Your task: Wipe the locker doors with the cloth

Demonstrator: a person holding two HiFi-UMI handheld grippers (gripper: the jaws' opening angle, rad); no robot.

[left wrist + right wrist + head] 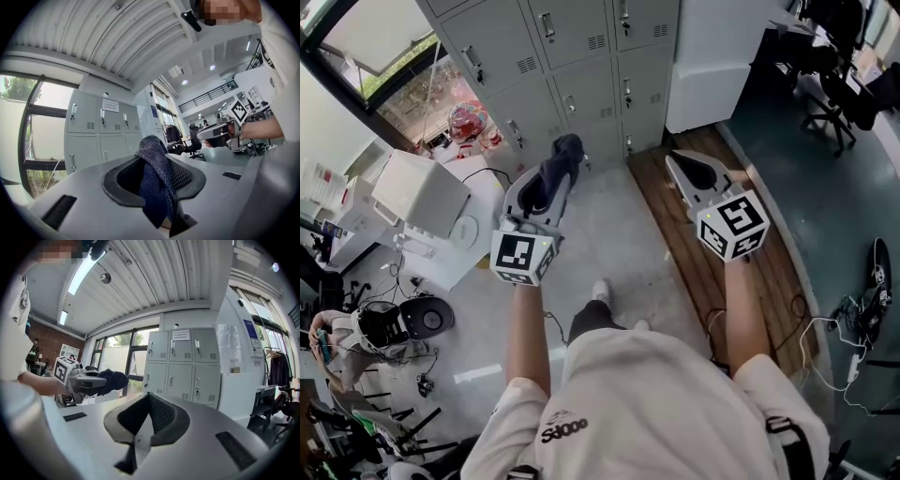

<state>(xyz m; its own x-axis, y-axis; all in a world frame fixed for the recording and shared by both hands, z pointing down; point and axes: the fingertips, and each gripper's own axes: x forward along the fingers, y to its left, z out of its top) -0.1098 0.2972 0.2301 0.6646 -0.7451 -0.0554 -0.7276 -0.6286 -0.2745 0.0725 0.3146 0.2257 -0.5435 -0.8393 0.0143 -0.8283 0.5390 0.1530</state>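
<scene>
A dark blue knitted cloth is clamped in my left gripper, bunched up between the jaws and sticking out past their tips. The grey metal lockers stand a short way ahead, their doors facing both grippers with a gap between them and the cloth. My right gripper is held level beside the left one, its jaws closed together with nothing in them. In the right gripper view the left gripper with the cloth shows at the left.
A white cabinet stands to the right of the lockers. A white box and table sit at the left by a window. Desks and chairs fill the far right. Cables lie on the floor; a seated person is at the far left.
</scene>
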